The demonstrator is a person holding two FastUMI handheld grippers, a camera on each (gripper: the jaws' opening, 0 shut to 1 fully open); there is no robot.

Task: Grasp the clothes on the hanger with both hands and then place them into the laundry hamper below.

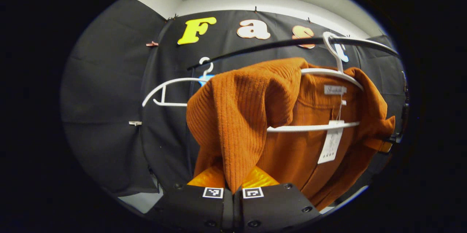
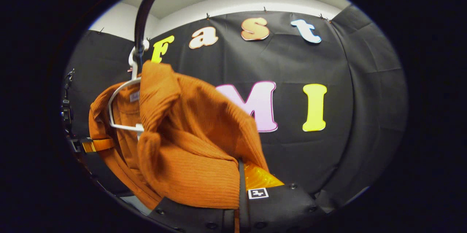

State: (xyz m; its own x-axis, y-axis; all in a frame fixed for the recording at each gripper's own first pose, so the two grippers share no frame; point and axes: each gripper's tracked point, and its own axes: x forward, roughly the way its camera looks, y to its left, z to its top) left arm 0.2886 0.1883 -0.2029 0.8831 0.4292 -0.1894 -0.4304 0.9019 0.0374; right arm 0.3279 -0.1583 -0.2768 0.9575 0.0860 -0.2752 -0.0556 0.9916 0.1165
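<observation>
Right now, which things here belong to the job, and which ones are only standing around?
Job:
- orange sweater
- its white hanger
- left gripper
- right gripper

Not the job:
- empty white hanger
- black rail

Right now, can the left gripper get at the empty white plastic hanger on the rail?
Probably not directly: the left gripper looks shut on the rust-orange ribbed knit garment, which hangs between it and the empty white plastic hanger behind.

Black rail (image 1: 277, 45) runs above and ahead of the tool; two white hangers hook over it, nearer hanger (image 1: 330, 74) bearing orange garment (image 1: 255, 116).
</observation>
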